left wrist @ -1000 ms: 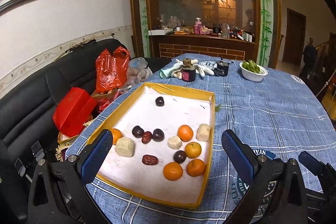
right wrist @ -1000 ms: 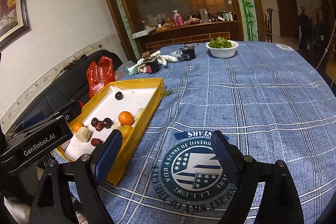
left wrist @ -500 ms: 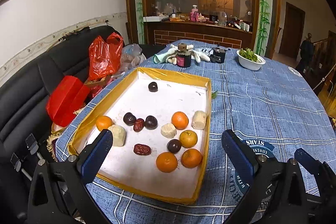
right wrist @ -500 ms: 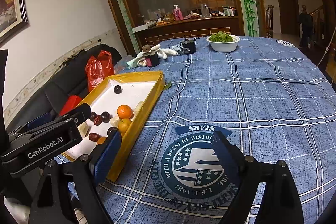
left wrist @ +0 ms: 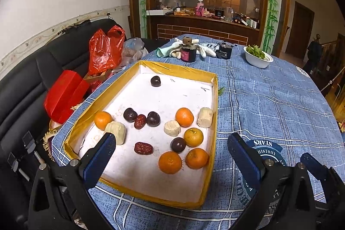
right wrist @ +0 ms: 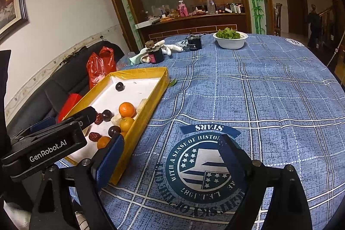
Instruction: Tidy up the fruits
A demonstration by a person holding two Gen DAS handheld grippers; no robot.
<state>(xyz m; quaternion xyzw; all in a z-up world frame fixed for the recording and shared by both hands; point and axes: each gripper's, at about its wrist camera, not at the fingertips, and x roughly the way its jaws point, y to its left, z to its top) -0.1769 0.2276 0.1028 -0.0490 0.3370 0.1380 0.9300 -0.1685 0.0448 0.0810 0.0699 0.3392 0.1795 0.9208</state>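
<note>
Five tangerines (left wrist: 170,162) in tray (left wrist: 212,122), between open left tongs (left wrist: 171,156).

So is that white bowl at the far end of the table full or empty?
Full: the white bowl is heaped with leafy greens above its rim.

Both grippers are black plastic frames with triangular cut-outs, silver screw heads at the joints and flat fingers faced with ribbed dark-blue pads. The left gripper (left wrist: 171,156) shows its boxy black housing in the right wrist view, lettered "GenRobot.AI" in white; the right gripper (right wrist: 170,156) matches it
</note>
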